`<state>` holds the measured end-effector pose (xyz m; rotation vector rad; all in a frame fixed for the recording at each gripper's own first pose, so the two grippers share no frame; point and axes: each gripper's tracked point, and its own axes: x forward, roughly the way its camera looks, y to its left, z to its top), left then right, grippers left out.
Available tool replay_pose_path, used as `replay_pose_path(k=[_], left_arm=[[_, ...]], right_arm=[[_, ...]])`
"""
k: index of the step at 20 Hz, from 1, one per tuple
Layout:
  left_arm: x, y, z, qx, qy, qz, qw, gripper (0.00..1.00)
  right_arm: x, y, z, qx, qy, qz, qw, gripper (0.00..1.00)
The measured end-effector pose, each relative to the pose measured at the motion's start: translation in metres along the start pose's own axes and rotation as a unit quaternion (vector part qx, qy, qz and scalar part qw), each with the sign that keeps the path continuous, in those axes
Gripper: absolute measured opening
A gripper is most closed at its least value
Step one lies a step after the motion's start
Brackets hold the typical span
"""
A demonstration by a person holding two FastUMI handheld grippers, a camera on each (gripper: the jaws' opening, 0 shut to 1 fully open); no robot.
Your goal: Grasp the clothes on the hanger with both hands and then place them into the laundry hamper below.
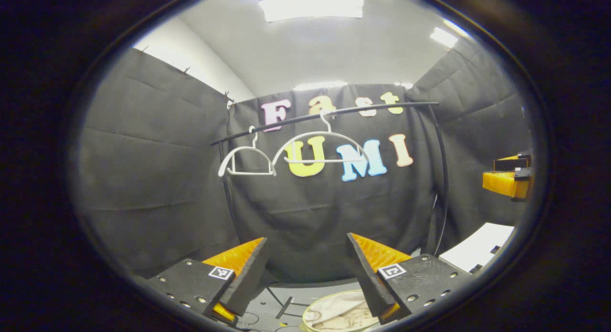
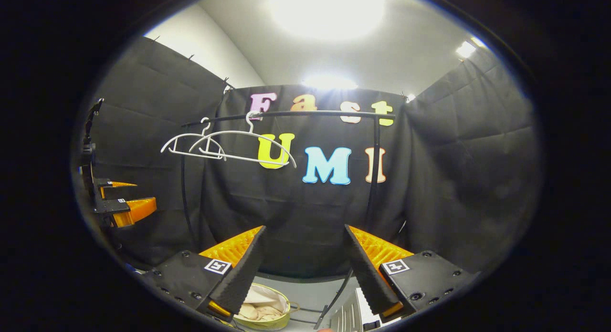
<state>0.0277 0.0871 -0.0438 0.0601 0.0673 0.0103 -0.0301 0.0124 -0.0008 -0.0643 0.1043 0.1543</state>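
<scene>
Here, both hand-held grippers, left (image 1: 305,270) and right (image 2: 305,270), are hovering with fingers spread wide, pinching nothing. Two bare white wire hangers (image 1: 291,153) are dangling from the black rail (image 1: 334,113). Cream cloth is lying in the round yellow-rimmed laundry hamper (image 2: 281,309) below and just ahead of the fingertips, so any remaining step probably calls for pulling back without snagging it.

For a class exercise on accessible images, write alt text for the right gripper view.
The right hand-held gripper stands open and empty, facing two bare white hangers on a black rail. Below, a hamper holds pale cloth, and the left hand-held gripper shows at the left edge.
</scene>
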Motion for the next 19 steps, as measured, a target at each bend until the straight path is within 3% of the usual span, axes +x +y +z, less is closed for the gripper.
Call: replay_pose_path(k=[8,19], left_arm=[[-0.018,-0.001,0.016,-0.011,-0.022,0.006,1.0,0.93],[-0.035,-0.015,0.036,-0.016,-0.038,0.005,0.999,0.94]], right_arm=[[-0.02,-0.004,0.01,-0.003,-0.027,-0.006,1.0,0.99],[-0.015,-0.014,0.008,0.008,-0.029,-0.012,0.999,0.98]])
